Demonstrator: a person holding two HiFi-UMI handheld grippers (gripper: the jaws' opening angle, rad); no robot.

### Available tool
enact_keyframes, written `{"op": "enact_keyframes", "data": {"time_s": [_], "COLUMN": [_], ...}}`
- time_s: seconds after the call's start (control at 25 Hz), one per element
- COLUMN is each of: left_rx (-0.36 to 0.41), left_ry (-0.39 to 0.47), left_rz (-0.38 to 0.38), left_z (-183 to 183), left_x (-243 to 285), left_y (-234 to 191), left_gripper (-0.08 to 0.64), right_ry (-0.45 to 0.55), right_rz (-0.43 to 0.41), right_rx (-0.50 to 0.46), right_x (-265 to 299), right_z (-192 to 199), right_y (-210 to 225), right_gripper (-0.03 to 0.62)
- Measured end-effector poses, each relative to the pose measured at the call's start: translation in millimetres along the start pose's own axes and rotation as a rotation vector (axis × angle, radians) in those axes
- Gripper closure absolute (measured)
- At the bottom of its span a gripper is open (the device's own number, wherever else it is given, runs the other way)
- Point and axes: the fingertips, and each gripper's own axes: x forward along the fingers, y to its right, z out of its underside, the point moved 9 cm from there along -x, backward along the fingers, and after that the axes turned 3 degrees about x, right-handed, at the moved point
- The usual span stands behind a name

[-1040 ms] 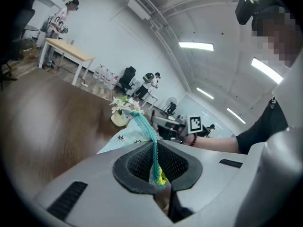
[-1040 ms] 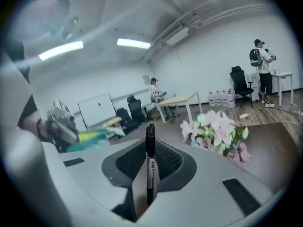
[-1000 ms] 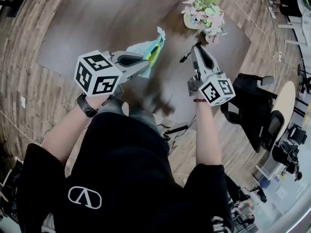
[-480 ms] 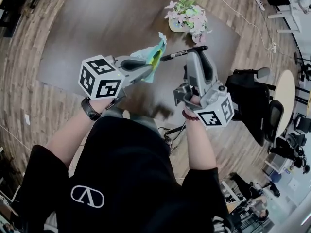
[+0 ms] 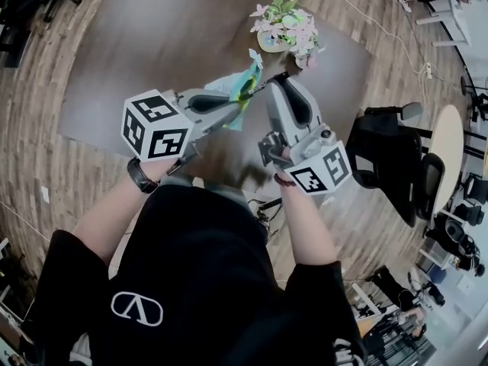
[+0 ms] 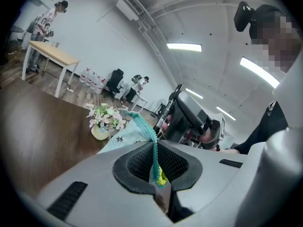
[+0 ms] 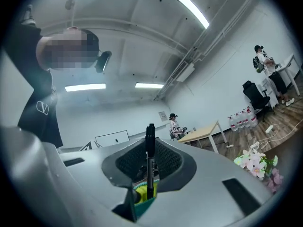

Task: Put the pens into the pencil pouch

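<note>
My left gripper (image 5: 238, 107) is shut on the rim of a light blue pencil pouch (image 5: 231, 88) and holds it up above the dark table (image 5: 152, 44). In the left gripper view the pouch's teal zipper edge (image 6: 144, 131) runs between the jaws, and yellow lining (image 6: 162, 175) shows. My right gripper (image 5: 268, 88) is shut on a black pen (image 5: 258, 90) right beside the pouch. In the right gripper view the pen (image 7: 150, 157) stands upright between the jaws, its lower end at the pouch's yellow-lined mouth (image 7: 140, 196).
A small pot of pink and white flowers (image 5: 284, 30) stands at the table's far side. A black office chair (image 5: 385, 151) and a round light table (image 5: 446, 158) are at the right. Cables lie on the wooden floor. People stand by desks in the background.
The right gripper has risen and swung left with the pen, bringing it to the pouch's mouth. The left gripper has lifted the pouch a little.
</note>
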Motion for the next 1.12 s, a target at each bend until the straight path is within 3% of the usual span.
{"op": "enact_keyframes", "data": {"time_s": [0.28, 0.36, 0.4, 0.8, 1.12], "left_rx": [0.008, 0.006, 0.004, 0.016, 0.053], "left_ry": [0.025, 0.027, 0.028, 0.004, -0.114], "left_rz": [0.004, 0.002, 0.001, -0.018, -0.117], "left_z": [-10, -10, -10, -4, 36], "left_x": [0, 0, -1, -2, -7], "left_y": [1, 1, 1, -6, -33], "left_gripper": [0.540, 0.540, 0.540, 0.540, 0.540], "right_ry": [-0.132, -0.138, -0.136, -0.087, -0.075], "right_rz": [0.005, -0.003, -0.007, 0.031, 0.130], "right_rx": [-0.021, -0.025, -0.022, 0.002, -0.001], "right_x": [3, 2, 1, -16, -54], "right_z": [21, 22, 21, 5, -2], "right_y": [-2, -1, -1, 3, 4], "right_gripper": [0.529, 0.413, 0.392, 0.380, 0.382]}}
